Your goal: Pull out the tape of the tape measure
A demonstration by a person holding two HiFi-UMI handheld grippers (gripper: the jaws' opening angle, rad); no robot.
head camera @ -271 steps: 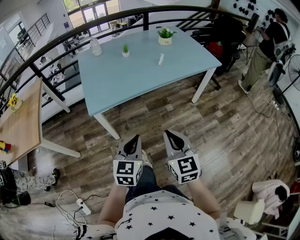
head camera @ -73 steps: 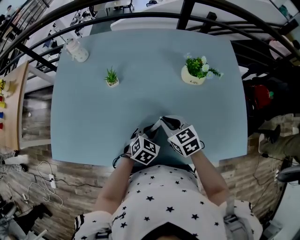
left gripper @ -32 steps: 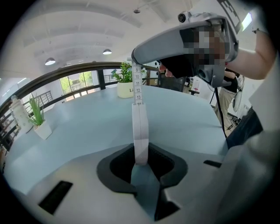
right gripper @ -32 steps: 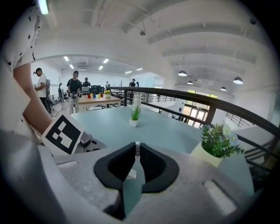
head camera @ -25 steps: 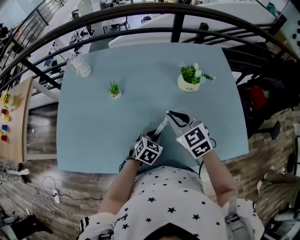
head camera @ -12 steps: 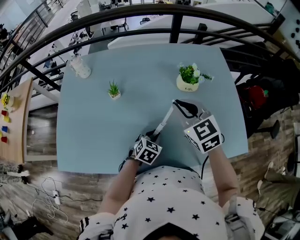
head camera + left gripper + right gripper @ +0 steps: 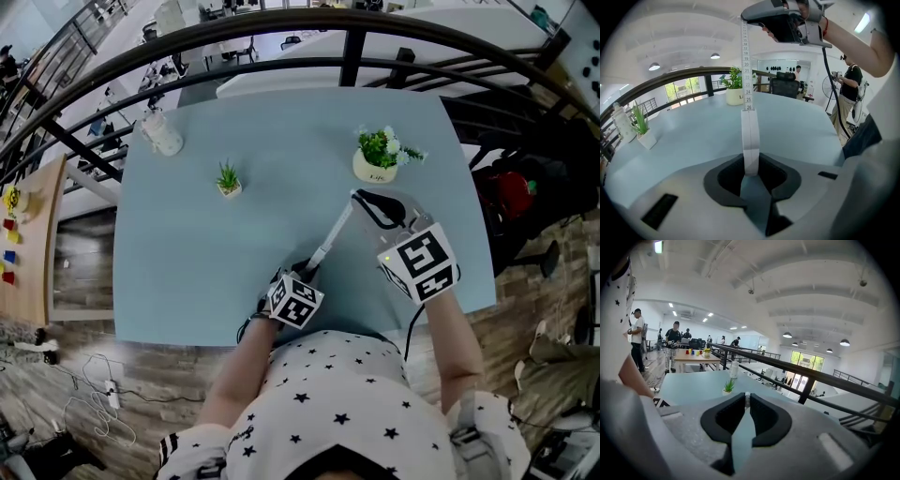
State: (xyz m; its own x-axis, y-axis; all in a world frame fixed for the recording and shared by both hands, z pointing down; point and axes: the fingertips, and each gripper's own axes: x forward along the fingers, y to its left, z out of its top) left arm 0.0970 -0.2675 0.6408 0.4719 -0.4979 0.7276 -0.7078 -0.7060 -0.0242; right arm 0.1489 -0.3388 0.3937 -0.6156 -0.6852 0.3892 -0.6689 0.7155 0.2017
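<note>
Two grippers share the work: the left gripper [image 7: 308,272] clamps the white tape measure [image 7: 750,155] over the pale blue tabletop [image 7: 187,244], while the right gripper [image 7: 358,198] pinches the numbered tape [image 7: 335,232] by its tip, a good length already drawn out, more likely remaining.

Left gripper [image 7: 307,270]: grey moulded shell, black jaw pads, left marker cube [image 7: 296,302] at the back with black-and-white square codes on white faces. Right gripper [image 7: 361,197]: same grey shell and black pads, right marker cube [image 7: 420,262] of the same kind, with a small green dot on one edge, probably an LED. Black cable [image 7: 411,328] comes off the right gripper. Thin red band [image 7: 825,27] at the wrist behind it. White short-sleeved shirt [image 7: 328,403] printed with small black stars; black stripes at the left sleeve hem, black patch at the collar.
</note>
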